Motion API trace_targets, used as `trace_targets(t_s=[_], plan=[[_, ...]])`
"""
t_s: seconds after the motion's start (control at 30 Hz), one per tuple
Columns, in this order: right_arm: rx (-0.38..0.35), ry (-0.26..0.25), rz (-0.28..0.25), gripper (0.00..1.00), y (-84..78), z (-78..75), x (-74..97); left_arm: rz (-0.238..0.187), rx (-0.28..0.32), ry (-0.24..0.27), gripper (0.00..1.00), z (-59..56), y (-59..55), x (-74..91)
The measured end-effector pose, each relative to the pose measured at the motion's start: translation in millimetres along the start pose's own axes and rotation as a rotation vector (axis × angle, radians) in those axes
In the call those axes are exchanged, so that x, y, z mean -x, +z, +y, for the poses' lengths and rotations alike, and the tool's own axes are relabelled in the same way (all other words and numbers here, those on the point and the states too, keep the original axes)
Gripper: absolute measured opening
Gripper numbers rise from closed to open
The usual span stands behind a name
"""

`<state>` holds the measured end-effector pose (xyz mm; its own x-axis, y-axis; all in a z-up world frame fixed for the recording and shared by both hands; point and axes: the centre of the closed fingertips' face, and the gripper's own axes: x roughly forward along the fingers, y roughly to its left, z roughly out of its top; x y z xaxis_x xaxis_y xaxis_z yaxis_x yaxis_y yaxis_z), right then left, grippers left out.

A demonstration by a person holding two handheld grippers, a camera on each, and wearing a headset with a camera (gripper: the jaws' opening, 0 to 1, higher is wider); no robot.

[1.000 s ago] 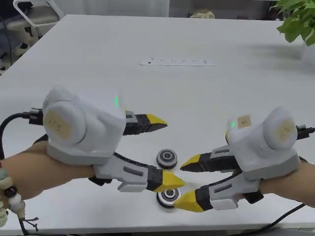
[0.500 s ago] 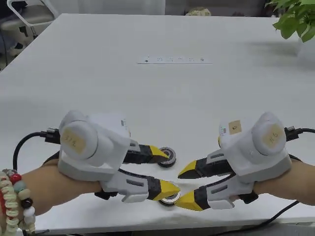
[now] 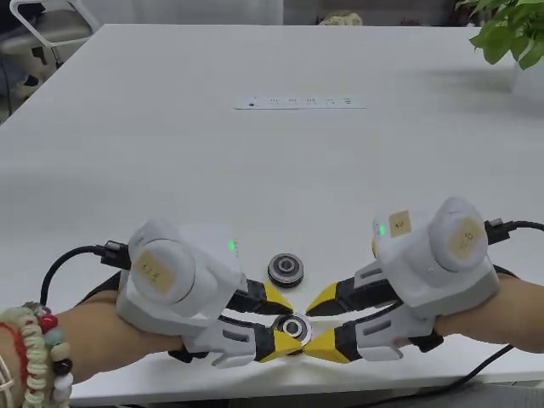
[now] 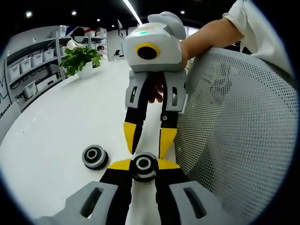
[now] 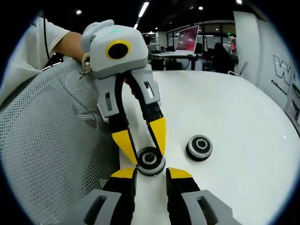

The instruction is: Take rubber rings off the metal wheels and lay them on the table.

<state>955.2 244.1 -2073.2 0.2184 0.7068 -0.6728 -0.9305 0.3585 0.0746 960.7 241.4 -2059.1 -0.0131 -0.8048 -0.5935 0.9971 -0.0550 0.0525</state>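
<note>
Just nearer the person than the free wheel [image 3: 286,267], a second wheel [image 3: 294,327] is clamped by the left gripper [image 3: 283,325] fingers. The right gripper [image 3: 311,326] fingers are set narrow at its rim, and a grip cannot be confirmed. Both rubber rings [image 3: 272,269] are judged still fitted, and none is laid on the desk [image 3: 255,170].

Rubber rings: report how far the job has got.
Done: nothing. In hand: the left tool clamps the near small metal wheel, black rubber ring still on; the open right tool sits at it. Left: both rings, the far wheel's untouched on the white table.
</note>
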Motion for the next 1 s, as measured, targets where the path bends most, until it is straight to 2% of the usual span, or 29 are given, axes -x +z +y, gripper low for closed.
trace_targets(t_s=[0.07,0.3,0.43,0.63,1.0], plan=[[0.001,0.002,-0.003,0.22,0.5,0.6,-0.5,-0.005,0.004,-0.001,0.09,1.5,0.2,-0.6],[0.014,-0.009,-0.001,0.24,0.7,-0.1,-3.0,-0.006,0.013,-0.002,0.08,2.6,-0.2,-0.2],[0.013,-0.004,0.010,0.23,-1.5,0.9,-3.6,-0.014,0.014,-0.002,0.08,2.4,0.1,-0.2],[0.004,-0.012,-0.021,0.23,3.6,-1.1,-3.3,-0.018,0.014,0.003,0.08,2.8,0.0,-1.6],[0.059,-0.024,-0.005,0.22,1.7,-2.8,-3.9,-0.033,0.019,0.007,0.08,3.4,0.1,-2.4]])
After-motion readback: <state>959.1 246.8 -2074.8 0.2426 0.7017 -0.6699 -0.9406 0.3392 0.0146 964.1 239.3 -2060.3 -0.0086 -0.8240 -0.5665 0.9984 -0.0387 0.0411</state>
